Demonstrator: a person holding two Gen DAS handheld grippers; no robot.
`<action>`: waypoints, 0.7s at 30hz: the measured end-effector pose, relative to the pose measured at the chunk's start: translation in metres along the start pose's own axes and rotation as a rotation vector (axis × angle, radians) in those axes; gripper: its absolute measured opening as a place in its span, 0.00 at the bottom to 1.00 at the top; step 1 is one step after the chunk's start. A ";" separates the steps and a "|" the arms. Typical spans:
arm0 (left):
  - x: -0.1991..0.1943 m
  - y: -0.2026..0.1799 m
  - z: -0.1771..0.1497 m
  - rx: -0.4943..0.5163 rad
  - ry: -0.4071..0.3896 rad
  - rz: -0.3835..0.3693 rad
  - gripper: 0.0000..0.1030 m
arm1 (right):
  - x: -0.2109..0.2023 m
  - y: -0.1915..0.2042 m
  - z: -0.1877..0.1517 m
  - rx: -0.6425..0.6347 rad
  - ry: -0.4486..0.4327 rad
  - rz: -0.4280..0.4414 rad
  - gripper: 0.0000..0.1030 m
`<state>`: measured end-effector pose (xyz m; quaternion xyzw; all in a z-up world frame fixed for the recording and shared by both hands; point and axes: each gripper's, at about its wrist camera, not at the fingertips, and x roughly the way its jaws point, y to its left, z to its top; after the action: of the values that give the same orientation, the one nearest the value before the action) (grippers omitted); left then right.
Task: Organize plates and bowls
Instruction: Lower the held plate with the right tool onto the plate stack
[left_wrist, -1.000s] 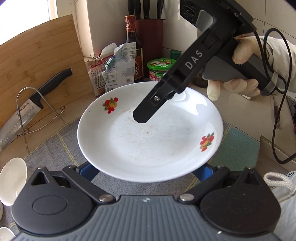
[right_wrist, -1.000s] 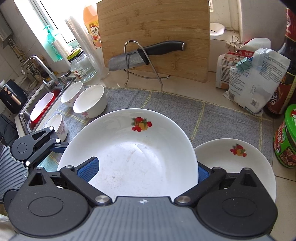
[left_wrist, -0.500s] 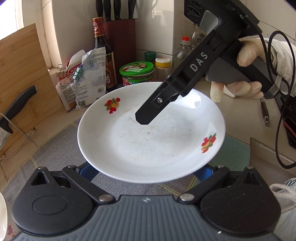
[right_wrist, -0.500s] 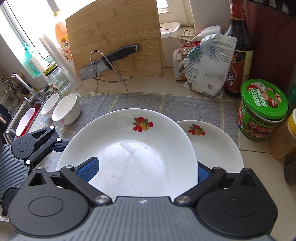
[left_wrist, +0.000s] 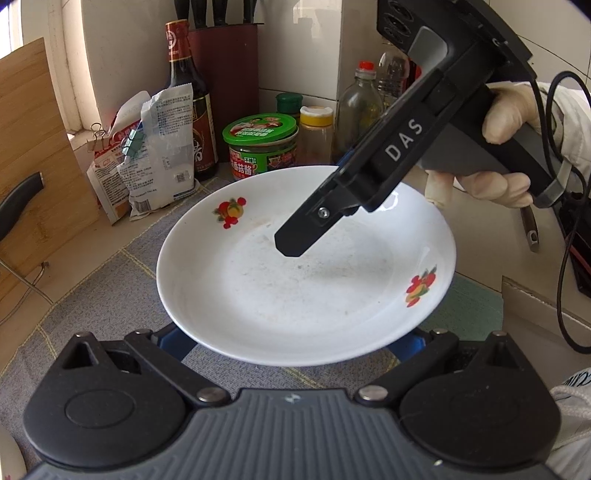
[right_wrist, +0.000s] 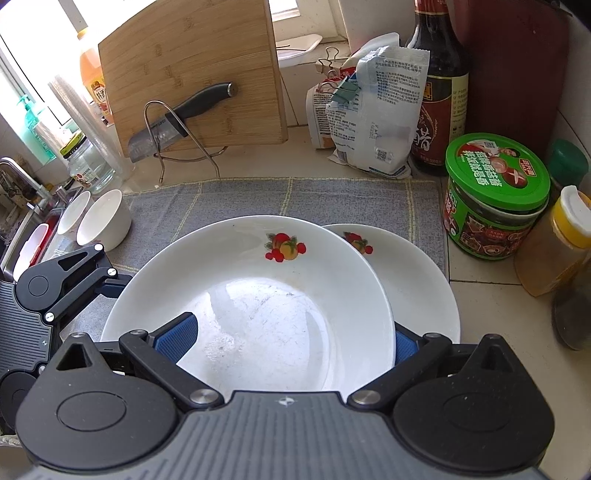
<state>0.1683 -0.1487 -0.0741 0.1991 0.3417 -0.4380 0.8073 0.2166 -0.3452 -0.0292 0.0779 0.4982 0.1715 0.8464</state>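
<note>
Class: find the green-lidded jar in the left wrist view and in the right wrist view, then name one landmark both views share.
Left wrist view: green-lidded jar stands upper centre, behind the plate.
Right wrist view: jar stands at right, beside the grey mat.
Shared landmark: dark sauce bottle.

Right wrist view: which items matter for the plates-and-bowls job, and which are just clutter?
Job: held plate, second plate partly hidden behind it, two white bowls, right tongs.
Clutter: knife, cutting board, sauce bottle, green-lidded jar, clipped bags.
</note>
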 end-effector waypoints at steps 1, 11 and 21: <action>0.002 0.000 0.001 0.001 0.003 -0.003 0.99 | 0.001 -0.002 0.000 0.005 0.000 0.000 1.00; 0.015 -0.002 0.007 0.018 0.038 -0.024 0.99 | 0.009 -0.016 -0.006 0.049 0.015 -0.009 1.00; 0.027 0.005 0.005 -0.017 0.071 -0.031 0.99 | 0.015 -0.022 -0.009 0.070 0.031 -0.009 1.00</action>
<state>0.1850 -0.1646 -0.0901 0.2025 0.3767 -0.4401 0.7895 0.2200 -0.3608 -0.0530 0.1028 0.5175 0.1514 0.8359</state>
